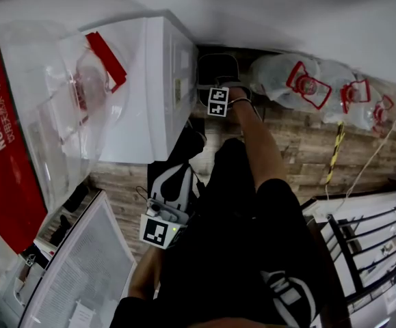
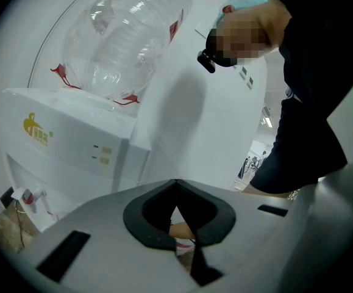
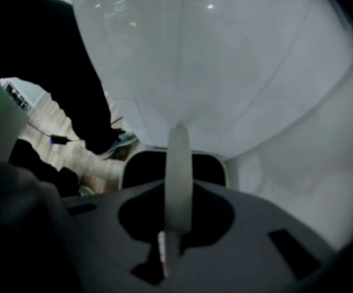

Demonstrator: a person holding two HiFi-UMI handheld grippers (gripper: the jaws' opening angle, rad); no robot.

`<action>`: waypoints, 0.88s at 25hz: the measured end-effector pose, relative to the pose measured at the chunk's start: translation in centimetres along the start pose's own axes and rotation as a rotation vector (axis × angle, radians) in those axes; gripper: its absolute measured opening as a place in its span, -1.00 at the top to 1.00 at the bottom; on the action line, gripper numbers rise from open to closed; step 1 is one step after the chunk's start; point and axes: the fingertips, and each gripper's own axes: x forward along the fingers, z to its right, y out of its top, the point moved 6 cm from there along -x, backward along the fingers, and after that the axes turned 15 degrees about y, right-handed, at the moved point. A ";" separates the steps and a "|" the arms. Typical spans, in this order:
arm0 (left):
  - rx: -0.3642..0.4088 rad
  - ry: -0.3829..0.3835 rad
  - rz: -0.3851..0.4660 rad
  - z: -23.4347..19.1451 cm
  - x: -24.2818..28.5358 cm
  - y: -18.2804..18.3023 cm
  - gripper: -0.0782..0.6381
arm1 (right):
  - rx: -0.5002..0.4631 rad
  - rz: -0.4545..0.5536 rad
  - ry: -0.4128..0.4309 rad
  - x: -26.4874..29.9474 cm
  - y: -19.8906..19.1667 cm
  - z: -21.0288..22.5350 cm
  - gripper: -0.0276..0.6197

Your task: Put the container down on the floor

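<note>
Below, water jugs [image 1: 300,84] lie on wood-plank floor [image 1: 307,149].

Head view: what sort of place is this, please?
Probably an office or shop corner for drinking water: a white water dispenser carrying an upturned bottle, with spare bottles on the wooden floor.

Water bottle [image 1: 47,115]: cut off by the left edge, head view. Container [image 3: 225,60]: cropped by the top edge, right gripper view, its outline blurred. Dispenser [image 2: 72,145]: yellow logo too small to read.
</note>
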 end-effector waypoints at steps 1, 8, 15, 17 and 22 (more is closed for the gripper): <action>-0.001 0.002 0.002 -0.1 0.0 0.0 0.69 | 0.001 -0.002 0.007 0.3 0.2 -0.1 0.74; -0.004 0.011 -0.003 -0.6 -0.5 -0.4 0.69 | 0.056 -0.008 0.042 2.0 0.6 -1.1 0.74; -0.018 0.020 -0.010 -0.5 -0.9 -1.2 0.69 | 0.071 -0.021 0.012 2.0 0.5 -0.5 0.73; -0.018 0.021 -0.012 -0.3 -1.1 -1.2 0.69 | 0.074 -0.020 0.000 1.9 0.5 -0.5 0.73; -0.015 0.027 -0.027 -0.6 -1.4 -1.6 0.69 | 0.100 -0.015 0.006 2.2 0.5 -0.7 0.49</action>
